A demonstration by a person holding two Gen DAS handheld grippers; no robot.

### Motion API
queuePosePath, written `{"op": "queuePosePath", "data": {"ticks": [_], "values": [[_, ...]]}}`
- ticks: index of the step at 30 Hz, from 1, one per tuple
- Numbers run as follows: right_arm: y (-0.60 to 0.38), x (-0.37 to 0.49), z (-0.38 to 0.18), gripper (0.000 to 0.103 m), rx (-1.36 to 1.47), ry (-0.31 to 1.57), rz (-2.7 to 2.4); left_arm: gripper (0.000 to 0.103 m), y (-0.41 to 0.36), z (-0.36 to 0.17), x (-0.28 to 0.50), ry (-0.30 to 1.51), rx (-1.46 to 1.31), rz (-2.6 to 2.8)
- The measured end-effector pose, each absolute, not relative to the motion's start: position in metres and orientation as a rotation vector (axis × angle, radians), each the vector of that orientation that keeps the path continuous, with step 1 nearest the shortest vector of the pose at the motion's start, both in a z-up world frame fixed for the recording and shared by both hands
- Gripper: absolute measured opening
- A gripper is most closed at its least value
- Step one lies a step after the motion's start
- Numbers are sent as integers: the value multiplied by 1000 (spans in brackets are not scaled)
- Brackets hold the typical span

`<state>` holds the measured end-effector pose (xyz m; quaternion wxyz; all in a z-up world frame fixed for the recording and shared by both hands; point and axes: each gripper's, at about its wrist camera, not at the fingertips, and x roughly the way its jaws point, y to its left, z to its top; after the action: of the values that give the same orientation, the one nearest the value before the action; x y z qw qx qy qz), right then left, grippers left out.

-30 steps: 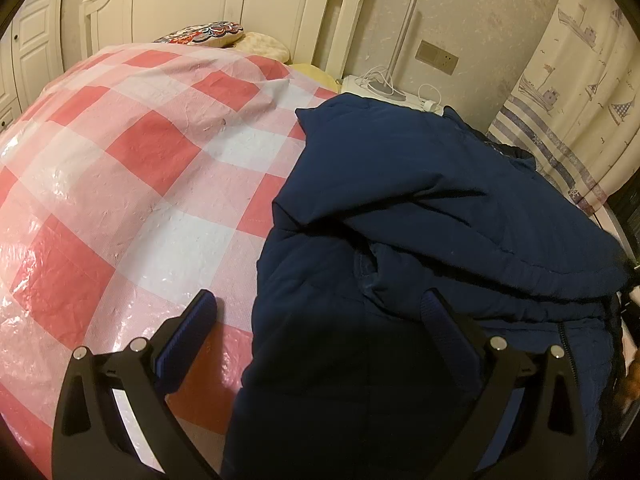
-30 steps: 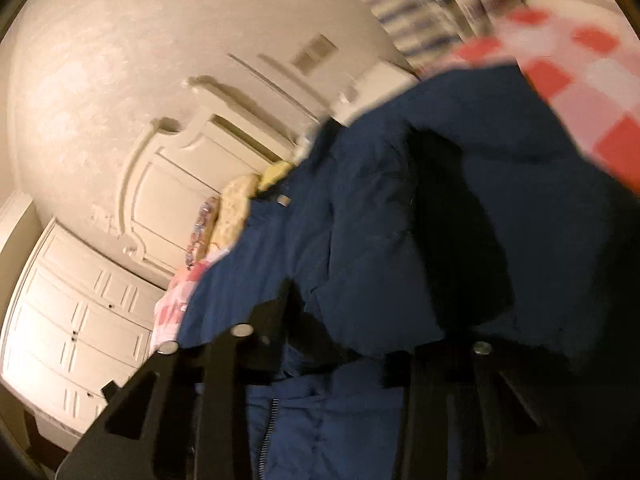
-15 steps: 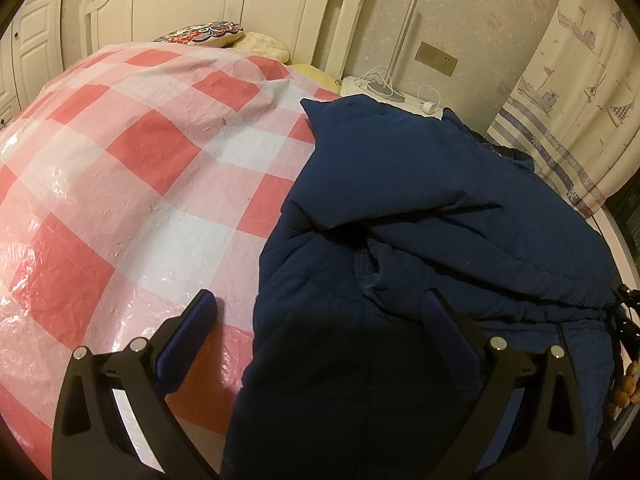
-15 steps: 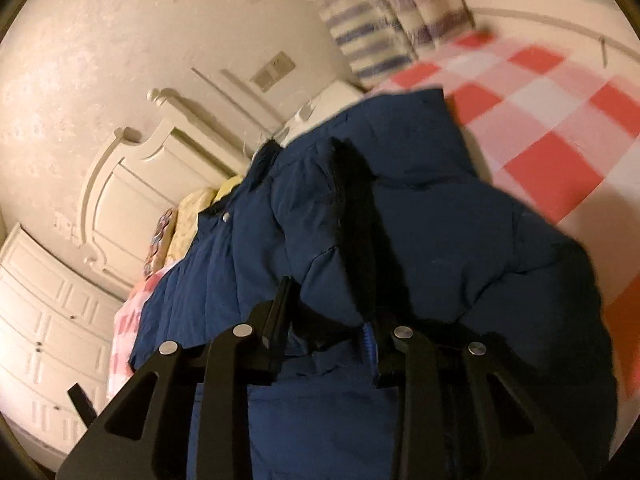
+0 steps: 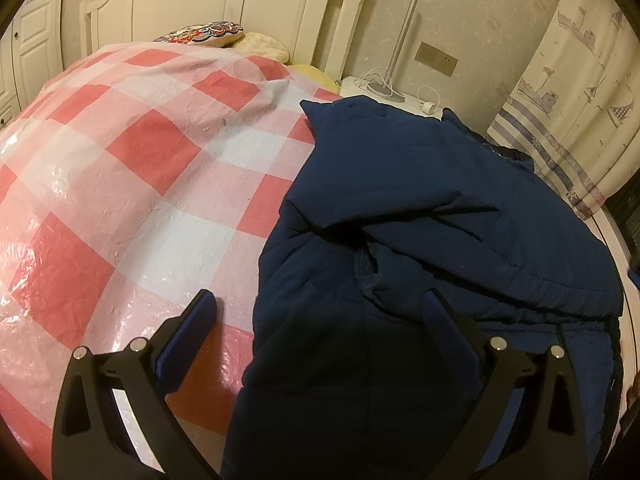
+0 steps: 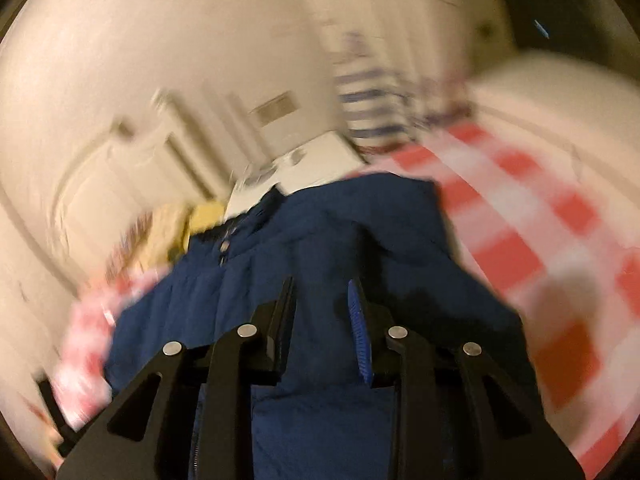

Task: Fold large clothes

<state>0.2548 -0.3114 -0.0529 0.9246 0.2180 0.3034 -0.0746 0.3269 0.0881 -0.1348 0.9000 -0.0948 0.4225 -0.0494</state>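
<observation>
Right view blurred. Left gripper (image 5: 318, 306) spread wide over jacket (image 5: 440, 240) edge, holding nothing; right gripper (image 6: 322, 296) parted slightly, nothing visibly gripped. Checked bed (image 5: 140, 168) bare leftward.

The left wrist view looks forward between widely spread jaws, low and close over the bed (image 5: 132, 184), facing the headboard (image 5: 256, 12). The right wrist view, blurred, looks along narrower jaws toward the same wall. Both share the navy jacket (image 5: 432, 208) (image 6: 360, 248), lying just ahead of each pair of jaws.
</observation>
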Motion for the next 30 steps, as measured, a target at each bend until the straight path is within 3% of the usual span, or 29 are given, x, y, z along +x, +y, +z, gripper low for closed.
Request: {"op": "queuePosePath", "data": {"ticks": [1, 2, 3, 5, 8, 12, 18, 24, 26, 30], "values": [[-299, 269, -51, 29, 367, 652, -144, 101, 88, -135, 327, 874, -197, -103], [-290, 281, -53, 38, 308, 683, -138, 101, 88, -135, 327, 874, -198, -103], [-281, 296, -60, 63, 239, 725, -150, 101, 88, -135, 327, 874, -198, -103], [-271, 313, -74, 99, 158, 765, -197, 101, 89, -134, 326, 869, -204, -102], [-274, 326, -113, 99, 141, 845, -186, 99, 103, -124, 315, 797, -269, -36], [-285, 323, -120, 99, 210, 856, -148, 99, 106, -81, 310, 686, -360, -51], [-276, 319, -120, 99, 160, 856, -172, 101, 22, -32, 366, 736, -170, -165], [-278, 320, -119, 99, 168, 857, -169, 101, -53, -103, 450, 969, 24, -112], [-277, 320, -119, 99, 173, 855, -163, 101, -65, -115, 441, 851, 132, -101], [-283, 317, -117, 99, 218, 837, -133, 101, -72, -119, 441, 841, 142, -89]]}}
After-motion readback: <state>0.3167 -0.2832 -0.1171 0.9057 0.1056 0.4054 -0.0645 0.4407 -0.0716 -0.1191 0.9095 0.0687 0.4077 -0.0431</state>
